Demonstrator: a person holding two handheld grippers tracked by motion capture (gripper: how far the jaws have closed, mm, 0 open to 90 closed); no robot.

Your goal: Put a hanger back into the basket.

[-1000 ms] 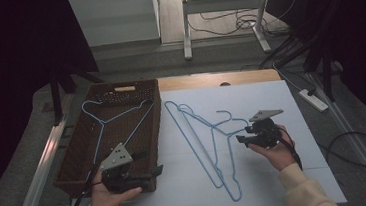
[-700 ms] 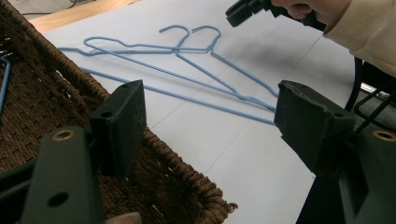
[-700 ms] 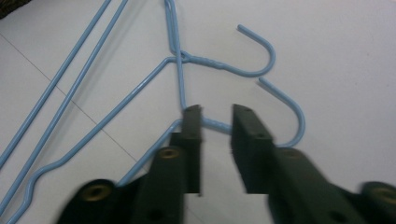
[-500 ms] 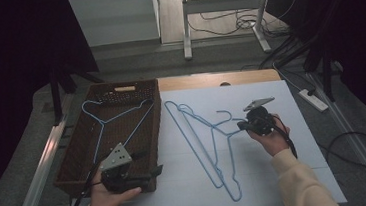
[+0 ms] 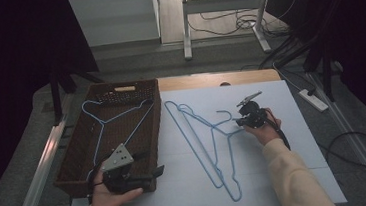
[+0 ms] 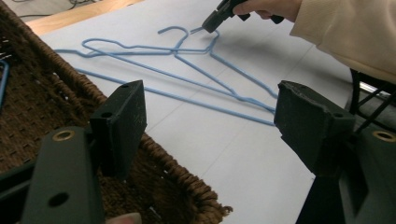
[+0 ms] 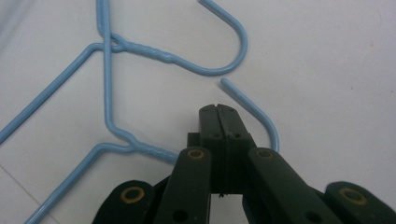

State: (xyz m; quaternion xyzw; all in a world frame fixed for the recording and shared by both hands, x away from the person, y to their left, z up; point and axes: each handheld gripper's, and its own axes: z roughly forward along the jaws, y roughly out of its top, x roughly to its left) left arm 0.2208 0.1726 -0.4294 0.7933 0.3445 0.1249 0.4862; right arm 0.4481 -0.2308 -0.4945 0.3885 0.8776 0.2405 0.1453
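Three light-blue wire coat hangers are counted. Two of them (image 5: 209,136) lie overlapped on the white sheet (image 5: 287,174) that covers the table, their hooks near the sheet's middle; the third wire hanger (image 5: 105,122) lies inside the dark brown woven basket (image 5: 66,168), which stands at the sheet's left edge. One basket is seen.

Two black two-jaw grippers are held, one in each hand. The right gripper (image 5: 238,122) is set at the hooks of the two hangers on the sheet. In the right gripper view its jaws have just been closing and are now pressed flat together; the neck of the nearer hanger's hook (image 7: 261,116) passes under them, and whether the wire is actually pinched cannot be told. The farther hook (image 7: 224,51) lies just beyond the tips, untouched. The left gripper (image 5: 158,171) is held at the basket's near right corner with its jaws released and wide apart, nothing between the pads.

The table is topped by the white sheet, with a strip of bare wood (image 5: 219,79) at its far edge. Beyond it a grey floor is seen, with white metal table legs (image 5: 185,32), loose black cables (image 5: 244,17) and a white power strip (image 5: 313,99) to the right. The sides of the room are dark.
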